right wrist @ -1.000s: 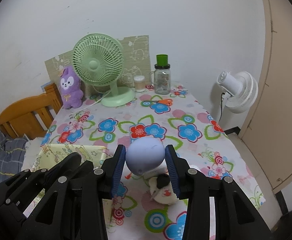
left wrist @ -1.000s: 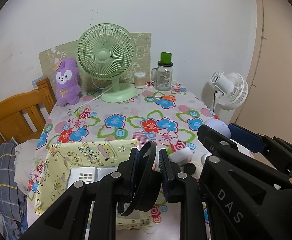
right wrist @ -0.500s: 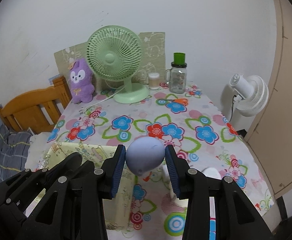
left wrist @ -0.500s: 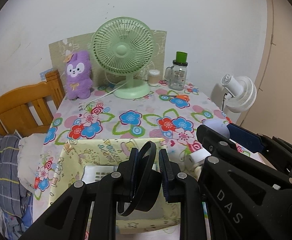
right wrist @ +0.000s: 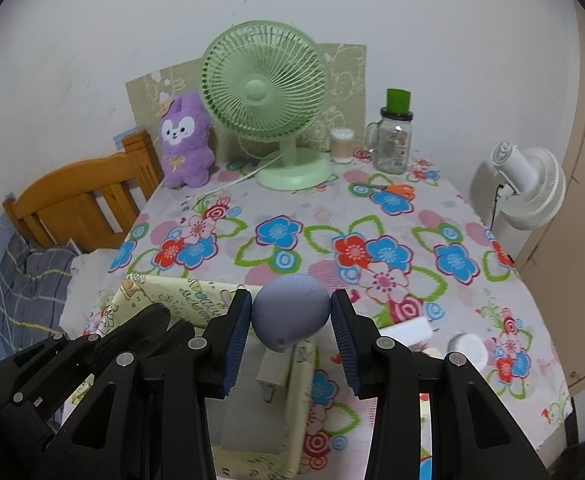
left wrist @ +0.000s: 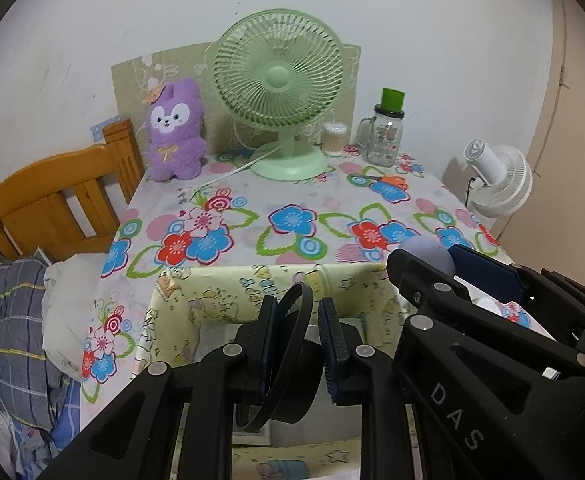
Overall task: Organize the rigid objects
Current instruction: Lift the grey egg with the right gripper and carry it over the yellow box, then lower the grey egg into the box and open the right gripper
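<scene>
Lavender and egg-shaped, the rigid toy (right wrist: 290, 309) sits clamped between the right gripper (right wrist: 291, 312) jaws above the yellow fabric storage box (right wrist: 164, 296). The left gripper (left wrist: 295, 322) pinches a black ring-shaped object (left wrist: 288, 354) over that box's opening.

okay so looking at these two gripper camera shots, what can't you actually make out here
- Inside of the yellow fabric bin: in the left wrist view the left gripper and its black ring object cover most of it.
- Bin contents in the right wrist view: the right gripper and lavender egg-shaped object block them.
- White items on the tablecloth: partly hidden behind a finger.
- Jar print: too small to read.
</scene>
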`<state>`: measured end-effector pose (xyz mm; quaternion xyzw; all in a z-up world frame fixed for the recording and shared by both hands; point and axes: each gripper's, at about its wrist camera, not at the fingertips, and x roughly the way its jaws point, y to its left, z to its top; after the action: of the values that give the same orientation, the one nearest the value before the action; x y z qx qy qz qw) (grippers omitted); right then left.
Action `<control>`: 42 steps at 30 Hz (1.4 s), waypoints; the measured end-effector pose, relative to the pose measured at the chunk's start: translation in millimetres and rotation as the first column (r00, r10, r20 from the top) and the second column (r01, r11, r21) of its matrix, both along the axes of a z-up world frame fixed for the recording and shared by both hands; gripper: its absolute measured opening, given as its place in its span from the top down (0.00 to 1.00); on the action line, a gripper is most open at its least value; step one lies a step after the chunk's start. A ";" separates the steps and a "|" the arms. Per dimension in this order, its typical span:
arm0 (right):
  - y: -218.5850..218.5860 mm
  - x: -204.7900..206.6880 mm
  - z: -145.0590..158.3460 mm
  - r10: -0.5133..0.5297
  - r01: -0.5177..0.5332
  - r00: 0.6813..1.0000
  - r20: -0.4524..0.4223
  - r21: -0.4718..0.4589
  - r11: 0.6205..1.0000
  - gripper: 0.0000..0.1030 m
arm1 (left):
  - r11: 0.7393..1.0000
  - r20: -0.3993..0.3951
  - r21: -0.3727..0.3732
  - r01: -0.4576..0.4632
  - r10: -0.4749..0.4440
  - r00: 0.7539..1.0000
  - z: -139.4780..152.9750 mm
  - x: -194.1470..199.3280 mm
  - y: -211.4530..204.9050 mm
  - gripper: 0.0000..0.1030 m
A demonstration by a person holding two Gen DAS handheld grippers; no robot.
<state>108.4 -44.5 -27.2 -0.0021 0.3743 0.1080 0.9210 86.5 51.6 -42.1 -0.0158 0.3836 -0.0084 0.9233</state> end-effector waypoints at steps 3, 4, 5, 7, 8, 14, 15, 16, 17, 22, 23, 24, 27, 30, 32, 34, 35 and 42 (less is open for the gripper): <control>8.8 4.8 -6.2 0.016 -0.017 1.000 -0.014 -0.003 1.000 0.57 | 1.000 -0.016 -0.001 -0.014 0.014 1.000 -5.8 2.6 8.1 0.81; 10.9 6.0 -8.3 0.020 -0.020 1.000 -0.018 -0.003 1.000 0.57 | 1.000 -0.023 -0.001 -0.016 0.016 1.000 -7.8 3.7 10.4 0.81; 13.1 7.5 -10.5 0.023 -0.023 0.999 -0.024 -0.002 1.000 0.57 | 1.000 -0.030 0.001 -0.019 0.019 0.999 -10.0 4.8 13.4 0.81; 18.7 10.7 -15.5 0.030 -0.030 0.999 -0.038 0.003 1.000 0.57 | 1.000 -0.038 0.005 -0.025 0.025 0.999 -13.1 6.4 17.7 0.81; 21.3 11.6 -16.9 0.034 -0.033 0.999 -0.042 0.004 0.999 0.57 | 1.000 -0.042 0.006 -0.027 0.028 0.999 -14.9 7.4 20.1 0.81; 35.3 19.8 -29.2 0.048 -0.048 0.996 -0.071 -0.003 0.999 0.57 | 0.999 -0.072 0.005 -0.043 0.044 0.996 -26.9 14.3 33.1 0.81; 37.4 21.3 -31.3 0.050 -0.051 0.996 -0.076 -0.004 0.999 0.57 | 0.999 -0.077 0.004 -0.045 0.046 0.996 -29.4 16.3 35.2 0.81; 39.9 23.2 -34.2 0.053 -0.054 0.995 -0.083 -0.004 0.999 0.57 | 0.999 -0.081 0.003 -0.046 0.047 0.996 -30.6 16.9 36.7 0.81; 41.5 24.7 -36.0 0.056 -0.056 0.995 -0.088 -0.004 0.998 0.57 | 0.999 -0.087 0.002 -0.047 0.047 0.995 -32.8 18.0 38.6 0.81; 49.7 33.1 -48.2 0.068 -0.069 0.991 -0.113 -0.005 0.998 0.56 | 0.998 -0.117 -0.009 -0.061 0.060 0.991 -43.6 25.1 46.0 0.80; 50.7 34.6 -50.1 0.071 -0.072 0.990 -0.119 -0.004 0.997 0.56 | 0.998 -0.120 -0.009 -0.064 0.062 0.991 -45.2 26.0 47.5 0.74; 51.7 36.0 -51.8 0.078 -0.079 0.989 -0.128 -0.001 0.997 0.55 | 0.998 -0.123 -0.009 -0.064 0.063 0.990 -46.1 26.7 47.9 0.70; 52.6 36.5 -52.7 0.088 -0.089 0.987 -0.131 -0.001 0.996 0.39 | 0.998 -0.130 -0.005 -0.058 0.057 0.990 -47.2 27.7 48.3 0.56; 51.3 31.2 -47.3 0.083 -0.085 0.992 -0.097 -0.020 0.996 0.30 | 0.999 -0.140 -0.006 -0.042 0.041 0.989 -46.5 26.8 46.0 0.32; 49.5 26.8 -42.2 0.082 -0.085 0.994 -0.072 -0.046 0.995 0.25 | 0.999 -0.143 0.000 -0.037 0.037 0.989 -45.3 25.4 43.9 0.26; 46.1 23.1 -38.0 0.076 -0.079 0.996 -0.054 -0.065 0.995 0.23 | 1.000 -0.139 0.002 -0.022 0.022 0.990 -42.9 22.6 39.4 0.20; 43.8 21.7 -36.2 0.073 -0.076 0.996 -0.050 -0.070 0.995 0.22 | 1.000 -0.136 0.003 -0.014 0.015 0.991 -41.5 21.1 36.8 0.15; 22.6 11.9 -28.3 0.043 -0.046 0.998 -0.044 -0.072 0.996 0.20 | 0.999 -0.095 0.019 0.029 -0.027 0.995 -28.8 9.5 15.3 0.04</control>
<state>120.3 -21.9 -55.5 -0.0420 0.3974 0.1148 0.9095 96.0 66.9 -70.9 -0.0014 0.4270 -0.0169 0.9041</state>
